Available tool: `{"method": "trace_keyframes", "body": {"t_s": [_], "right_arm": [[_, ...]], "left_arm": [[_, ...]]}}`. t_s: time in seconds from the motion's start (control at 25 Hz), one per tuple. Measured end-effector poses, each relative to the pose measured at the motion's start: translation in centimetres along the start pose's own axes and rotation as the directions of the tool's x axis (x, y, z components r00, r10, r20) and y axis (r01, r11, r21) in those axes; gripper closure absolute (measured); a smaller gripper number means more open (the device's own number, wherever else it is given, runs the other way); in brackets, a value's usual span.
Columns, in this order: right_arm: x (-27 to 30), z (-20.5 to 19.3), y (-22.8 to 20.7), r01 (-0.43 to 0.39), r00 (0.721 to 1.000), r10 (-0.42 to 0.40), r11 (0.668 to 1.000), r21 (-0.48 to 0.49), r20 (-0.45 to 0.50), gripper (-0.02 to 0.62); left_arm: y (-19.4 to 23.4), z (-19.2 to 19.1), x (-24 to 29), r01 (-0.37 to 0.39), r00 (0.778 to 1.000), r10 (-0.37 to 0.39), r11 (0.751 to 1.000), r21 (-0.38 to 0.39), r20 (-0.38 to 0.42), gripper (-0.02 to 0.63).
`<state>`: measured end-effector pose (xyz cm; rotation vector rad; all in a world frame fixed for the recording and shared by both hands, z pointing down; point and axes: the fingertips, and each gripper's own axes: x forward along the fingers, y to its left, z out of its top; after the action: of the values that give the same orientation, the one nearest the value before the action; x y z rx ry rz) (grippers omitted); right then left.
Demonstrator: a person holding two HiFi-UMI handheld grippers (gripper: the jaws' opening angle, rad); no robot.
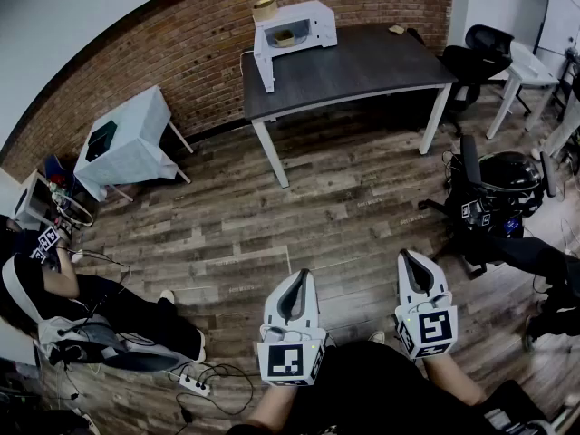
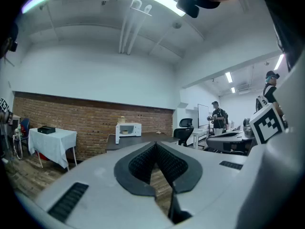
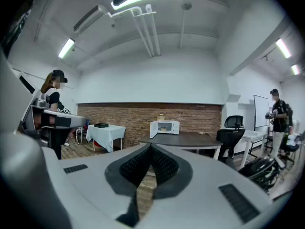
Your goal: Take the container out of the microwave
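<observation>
i am holding both tools low in front of me, out over the wooden floor (image 1: 362,207), and both are pointing across the room toward the desk (image 1: 381,66). my left tool (image 1: 303,275) is showing its jaws pressed together, the ribbed pads meeting at the tip with nothing sitting between them. my right tool (image 1: 406,257) is looking the same: its jaws are closed on each other and carrying nothing. the two tools are sitting side by side, a little apart, with the right one reaching slightly further forward in the head view.

the microwave (image 1: 299,27) is standing on the far left corner of the dark desk, close to the brick wall (image 1: 181,53), and its door (image 1: 265,62) is hanging wide open to the left. the container (image 1: 285,37) is sitting inside the microwave's cavity, a small shallow shape, well apart from both tools. a roll of tape (image 1: 264,9) is resting on top of the microwave.

to the left, a smaller desk (image 1: 140,130) draped in a white cloth is standing by the wall with a black box (image 1: 100,140) lying on it. a black office chair (image 1: 478,53) is standing at the big desk's right end. a person (image 1: 63,288) is sitting low at my left, and a white power strip (image 1: 193,385) is lying on the floor near them.
</observation>
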<state>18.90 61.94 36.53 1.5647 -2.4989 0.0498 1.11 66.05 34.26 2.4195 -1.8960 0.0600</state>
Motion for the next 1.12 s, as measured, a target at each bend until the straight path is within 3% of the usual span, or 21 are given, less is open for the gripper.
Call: {"method": "trace_keyframes", "body": {"t_s": [0.88, 1.12], "right_arm": [[3.1, -0.1, 4.6, 0.007, 1.000, -0.007, 1.000, -0.009, 0.004, 0.532], [5.2, 2.0, 7.2, 0.037, 0.998, -0.035, 0.999, -0.032, 0.042, 0.532]], "left_arm": [[5.1, -1.2, 0.4, 0.016, 1.000, -0.016, 1.000, -0.021, 0.008, 0.597], [8.1, -0.7, 0.4, 0.033, 0.999, -0.032, 0.999, -0.025, 0.027, 0.597]]}}
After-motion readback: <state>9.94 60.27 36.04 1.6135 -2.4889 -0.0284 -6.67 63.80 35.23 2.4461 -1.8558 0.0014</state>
